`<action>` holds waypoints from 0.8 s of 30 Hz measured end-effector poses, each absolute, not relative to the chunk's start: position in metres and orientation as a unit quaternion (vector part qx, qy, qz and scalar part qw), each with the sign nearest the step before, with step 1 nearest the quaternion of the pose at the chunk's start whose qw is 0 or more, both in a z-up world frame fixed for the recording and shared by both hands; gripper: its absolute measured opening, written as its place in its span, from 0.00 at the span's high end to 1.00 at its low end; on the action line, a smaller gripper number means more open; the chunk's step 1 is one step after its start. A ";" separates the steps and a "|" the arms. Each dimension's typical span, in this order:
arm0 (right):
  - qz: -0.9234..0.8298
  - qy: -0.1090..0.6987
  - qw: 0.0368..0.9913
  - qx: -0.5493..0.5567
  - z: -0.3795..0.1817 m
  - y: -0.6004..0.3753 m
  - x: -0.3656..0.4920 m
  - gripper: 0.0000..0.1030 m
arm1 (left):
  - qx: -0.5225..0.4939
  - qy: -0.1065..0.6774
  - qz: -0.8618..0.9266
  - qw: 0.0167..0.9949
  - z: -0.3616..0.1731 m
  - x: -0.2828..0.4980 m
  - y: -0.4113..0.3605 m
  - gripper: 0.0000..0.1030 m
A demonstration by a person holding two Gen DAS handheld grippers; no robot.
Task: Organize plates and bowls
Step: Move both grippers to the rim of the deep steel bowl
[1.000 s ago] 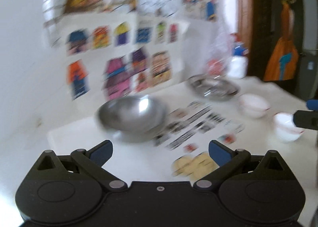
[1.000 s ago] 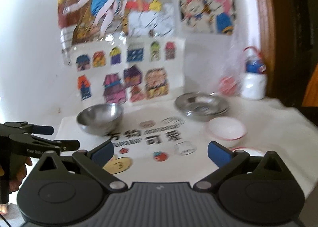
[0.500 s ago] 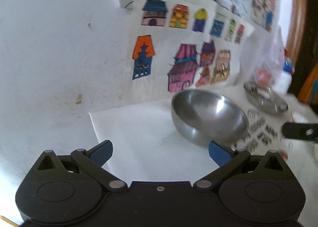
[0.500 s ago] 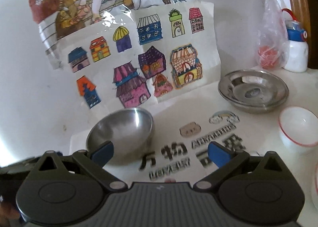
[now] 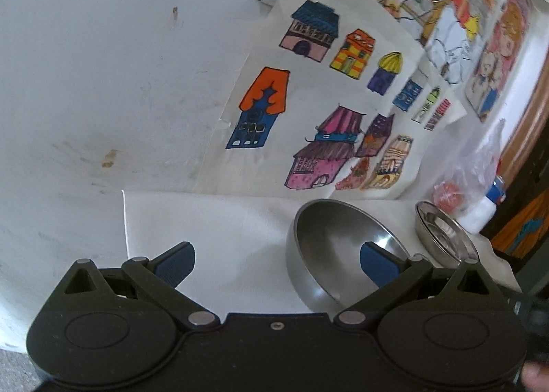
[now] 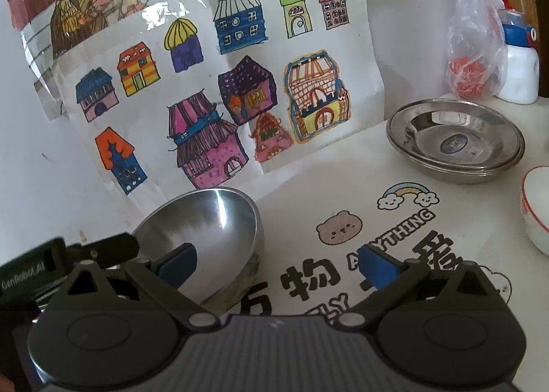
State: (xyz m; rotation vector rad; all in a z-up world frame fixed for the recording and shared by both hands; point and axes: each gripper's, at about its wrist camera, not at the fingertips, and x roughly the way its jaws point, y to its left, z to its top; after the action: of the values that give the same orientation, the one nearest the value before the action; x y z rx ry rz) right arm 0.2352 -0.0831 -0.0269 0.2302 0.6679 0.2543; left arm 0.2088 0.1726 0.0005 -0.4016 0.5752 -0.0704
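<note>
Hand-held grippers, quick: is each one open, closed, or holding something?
Left hand-held gripper: open, holding nothing, one finger over the steel bowl.
Right hand-held gripper: open, holding nothing.

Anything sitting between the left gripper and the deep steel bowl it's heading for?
Nothing visible. The open left gripper faces the round, deep stainless steel bowl across bare white table covering. The stacked shallow steel plates lie beyond the bowl, not in the path.

Left gripper (image 5: 276,260) jaws spread wide, nothing between the pads, level and low. Right gripper (image 6: 279,263) same: wide apart, empty, low. Left gripper body sits at right view's left edge.
</note>
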 end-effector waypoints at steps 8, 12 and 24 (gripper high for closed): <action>0.102 0.316 0.937 0.107 -0.030 -0.081 0.233 0.05 | -0.193 0.290 -0.012 0.937 -0.005 0.218 0.165 0.01; 0.102 0.318 0.937 0.103 -0.032 -0.080 0.233 0.10 | -0.202 0.293 -0.011 0.934 -0.007 0.220 0.165 0.01; 0.113 0.321 0.934 0.106 -0.033 -0.078 0.230 0.25 | -0.206 0.302 0.002 0.931 -0.013 0.223 0.165 0.20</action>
State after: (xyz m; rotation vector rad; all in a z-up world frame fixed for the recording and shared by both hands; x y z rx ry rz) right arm 0.2304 -0.0783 -0.0331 0.2175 0.6572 0.2305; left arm 0.2229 0.1647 -0.0135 -0.4217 0.6177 0.0031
